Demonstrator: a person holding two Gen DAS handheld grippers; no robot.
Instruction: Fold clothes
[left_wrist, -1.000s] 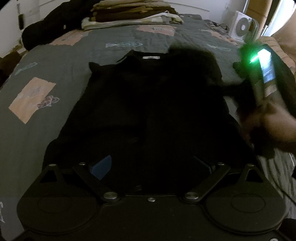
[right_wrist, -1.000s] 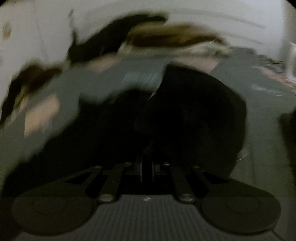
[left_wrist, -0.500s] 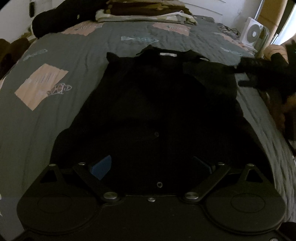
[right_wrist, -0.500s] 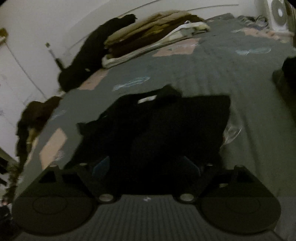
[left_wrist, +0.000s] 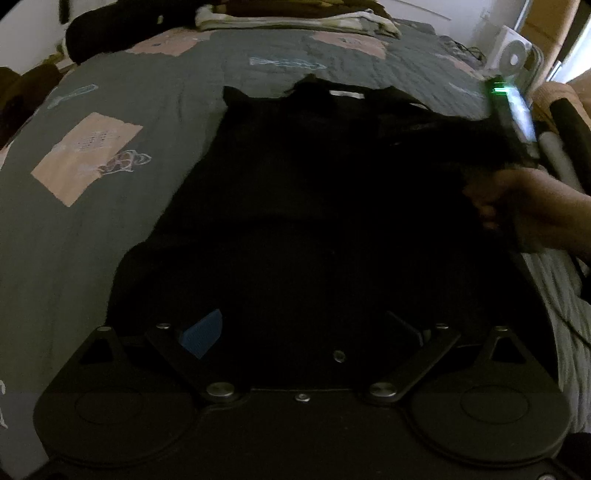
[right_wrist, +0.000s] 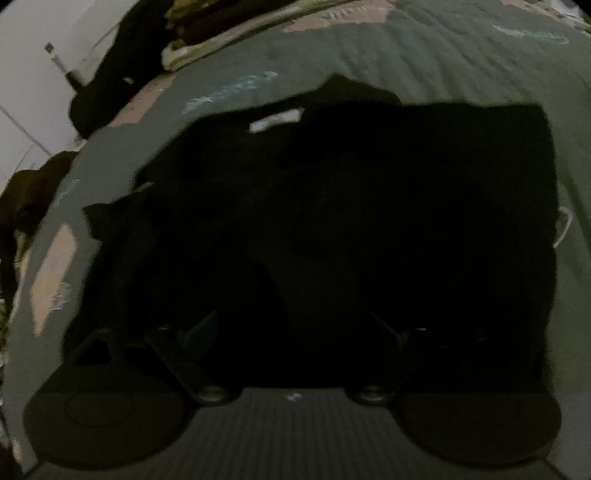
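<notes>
A black button shirt (left_wrist: 314, 206) lies flat on the grey quilt (left_wrist: 122, 96), collar and white label (left_wrist: 345, 94) away from me. My left gripper (left_wrist: 303, 332) hovers open over its hem, blue pad (left_wrist: 201, 334) showing, nothing gripped. In the right wrist view the shirt (right_wrist: 369, 221) has its right side folded inward with a straight edge, its label (right_wrist: 275, 120) at the top. My right gripper (right_wrist: 295, 328) stands open low over the dark cloth. The left wrist view also shows the right gripper's body (left_wrist: 511, 110) with a green light, held by a hand (left_wrist: 535, 210).
A stack of folded clothes (left_wrist: 295, 18) and a black heap (left_wrist: 122, 33) sit at the bed's far end. A white fan (left_wrist: 513, 55) stands beyond the right side. The bed's right edge (left_wrist: 565, 314) drops off near the hand.
The right gripper went from shut to open and let the folded side of the shirt drop flat. It then sank closer to the cloth. The left gripper edged towards the hem.
</notes>
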